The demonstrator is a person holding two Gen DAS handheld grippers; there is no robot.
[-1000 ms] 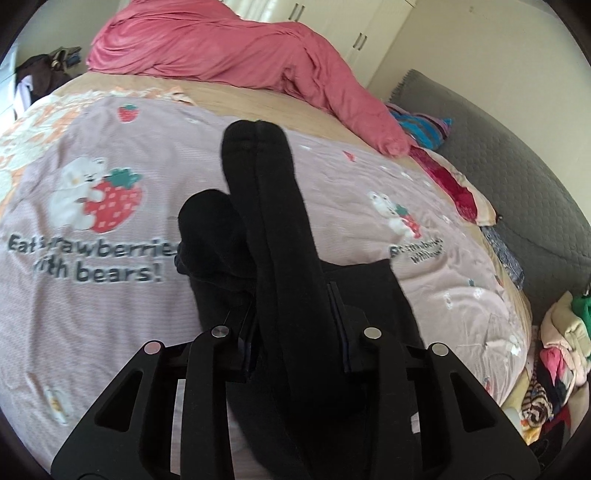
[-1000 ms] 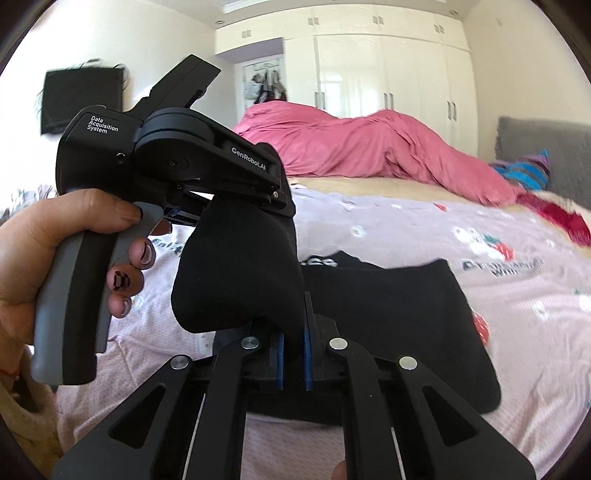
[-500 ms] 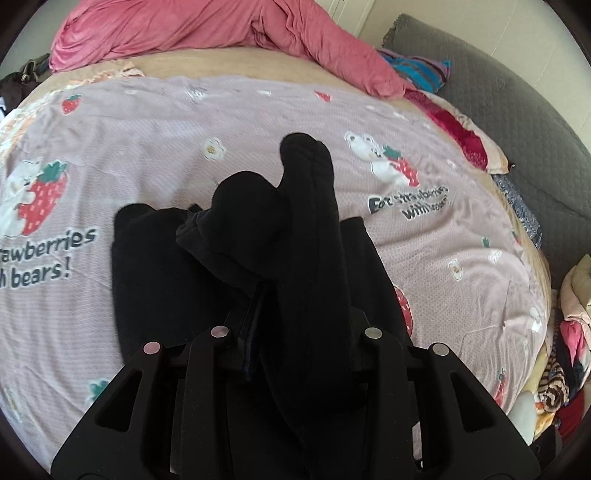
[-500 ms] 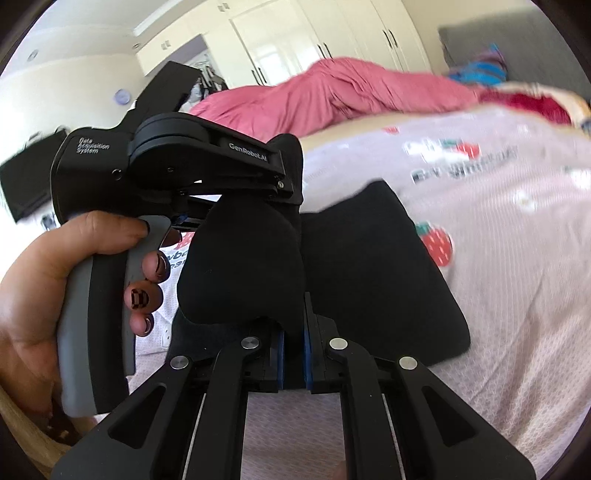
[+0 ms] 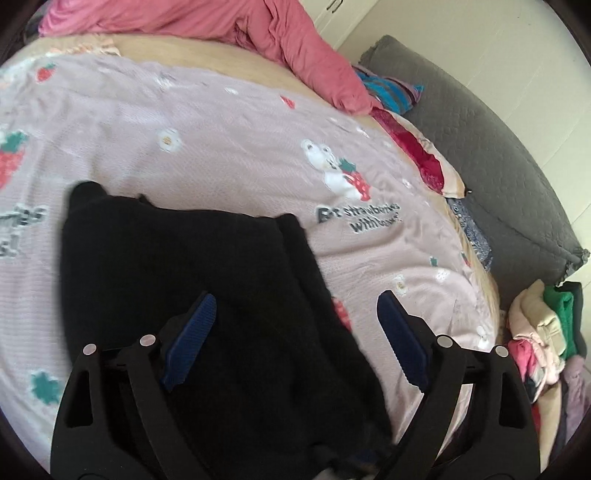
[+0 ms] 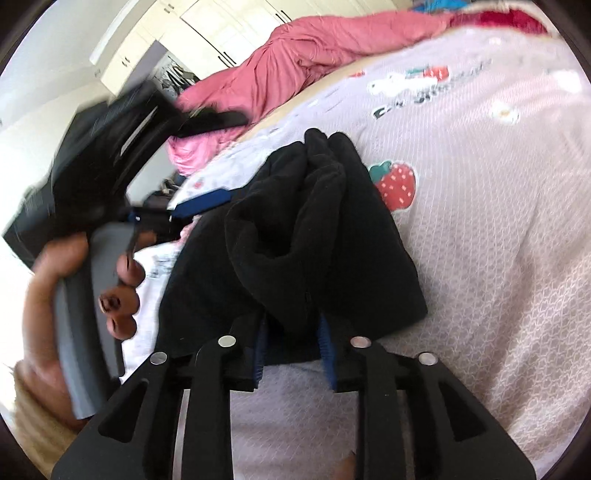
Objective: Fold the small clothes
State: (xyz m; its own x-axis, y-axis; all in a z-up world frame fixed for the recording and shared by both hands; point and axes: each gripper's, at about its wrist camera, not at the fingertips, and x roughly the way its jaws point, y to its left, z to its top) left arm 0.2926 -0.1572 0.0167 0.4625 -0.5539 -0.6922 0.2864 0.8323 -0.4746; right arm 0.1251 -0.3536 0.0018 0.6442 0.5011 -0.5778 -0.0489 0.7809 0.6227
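A black fleece garment [image 5: 177,258] lies folded on the pink strawberry-print bedspread [image 5: 229,147]. My left gripper [image 5: 295,297] stands wide open just above it, jaws still opening, with the cloth lying flat under them and no pad touching it. In the right wrist view a raised fold of the same garment [image 6: 295,229] stands up between the jaws of my right gripper [image 6: 293,347]. Those jaws are opening, and the blue pads [image 6: 327,343] sit either side of the fold with the grip slackened. A person's hand [image 6: 66,280] holds the left gripper's grey handle at the left.
A pink duvet [image 5: 207,26] is heaped at the bed's far end. A grey padded headboard or sofa [image 5: 498,166] runs along the right edge, with a pile of mixed clothes [image 5: 543,332] beside it. White wardrobes [image 6: 207,40] stand behind.
The left gripper opened wide and let go of the black cloth, which dropped flat. The right jaws parted around their fold, and the right gripper rolled and sank toward the bed.
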